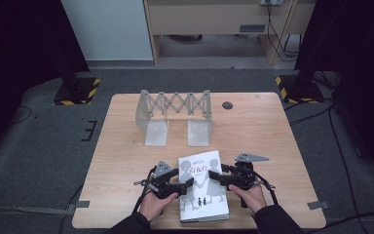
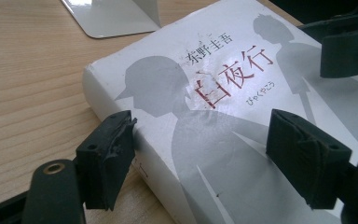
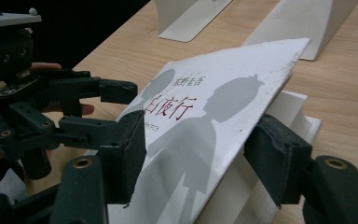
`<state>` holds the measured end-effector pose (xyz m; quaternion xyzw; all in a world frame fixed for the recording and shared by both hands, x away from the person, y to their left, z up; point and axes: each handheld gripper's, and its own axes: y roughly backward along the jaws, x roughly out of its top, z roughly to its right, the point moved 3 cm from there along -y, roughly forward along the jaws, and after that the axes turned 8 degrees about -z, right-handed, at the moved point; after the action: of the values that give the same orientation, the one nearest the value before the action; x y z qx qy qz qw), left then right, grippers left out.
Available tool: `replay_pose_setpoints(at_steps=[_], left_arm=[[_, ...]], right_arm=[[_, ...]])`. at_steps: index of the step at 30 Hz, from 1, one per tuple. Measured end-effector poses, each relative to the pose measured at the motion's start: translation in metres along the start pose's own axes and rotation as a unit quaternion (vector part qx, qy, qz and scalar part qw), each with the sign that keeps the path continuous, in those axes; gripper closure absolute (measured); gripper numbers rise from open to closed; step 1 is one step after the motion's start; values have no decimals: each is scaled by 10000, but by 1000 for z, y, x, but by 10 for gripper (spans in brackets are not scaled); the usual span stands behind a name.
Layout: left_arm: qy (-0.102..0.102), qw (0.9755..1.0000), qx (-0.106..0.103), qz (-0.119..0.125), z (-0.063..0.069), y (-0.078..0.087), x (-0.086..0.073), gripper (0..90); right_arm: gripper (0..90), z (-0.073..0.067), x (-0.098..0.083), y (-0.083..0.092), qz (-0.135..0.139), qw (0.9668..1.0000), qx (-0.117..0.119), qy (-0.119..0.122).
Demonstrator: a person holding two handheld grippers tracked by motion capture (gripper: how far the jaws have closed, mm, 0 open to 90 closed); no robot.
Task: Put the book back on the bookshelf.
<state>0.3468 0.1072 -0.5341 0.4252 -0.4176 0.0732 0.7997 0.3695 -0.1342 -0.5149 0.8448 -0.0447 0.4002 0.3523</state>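
Both grippers work one book (image 1: pixel 202 187) lying between them: right gripper (image 1: pixel 215 176) pinches its lifted front cover, left gripper (image 1: pixel 190 183) straddles the spine edge, jaws spread. Beyond stands one folding book rack (image 1: pixel 174 117).

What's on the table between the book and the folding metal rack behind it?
Nothing: bare wood separates the book from the rack in the high view; the left gripper view shows the same gap before one rack foot.

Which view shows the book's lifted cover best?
The right gripper view: the cover rises off the pages, with a pad under its edge. The left gripper view shows the cover's title, spine side and no gap. The high view shows the book whole but small.
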Motion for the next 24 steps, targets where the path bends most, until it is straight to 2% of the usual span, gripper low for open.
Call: replay_pose_setpoints(at_steps=[6,7,8,9,11,12,13,16,18,20,22,24], left_arm=[[75,10000,-27,2,-1,-2,-1,212],[80,10000,-25,-3,-1,-2,-1,210],[55,10000,-10,-22,-1,-3,-1,206],[36,10000,3,-35,-1,-3,-1,206],[27,10000,10,-30,-1,-3,-1,205],[29,10000,-1,-40,-1,-3,-1,205],[33,10000,-13,-41,-1,-2,-1,203],[18,10000,-18,-22,-1,-1,0,200],[55,10000,-39,-41,-2,-1,0,200],[76,10000,-35,-35,-2,-2,-1,203],[72,10000,-48,-8,-1,-2,-1,203],[44,10000,-80,-34,-1,-1,-2,202]], right_arm=[[330,1,0,-5,-161,9998,80,-99],[281,1,0,-5,-155,9997,130,-131],[183,0,0,-7,-250,9995,191,-97],[183,0,0,-7,-250,9995,191,-97],[252,0,-1,-7,-366,9993,-29,89],[252,0,-1,-7,-366,9993,-29,89],[301,1,0,-6,-365,9992,-89,153],[420,4,2,2,-221,9997,26,24],[416,4,2,2,-216,9997,55,-23],[371,2,0,-2,-296,9995,53,55],[375,1,-1,-2,-288,9995,14,128],[394,1,-2,-2,-295,9994,181,-32]])
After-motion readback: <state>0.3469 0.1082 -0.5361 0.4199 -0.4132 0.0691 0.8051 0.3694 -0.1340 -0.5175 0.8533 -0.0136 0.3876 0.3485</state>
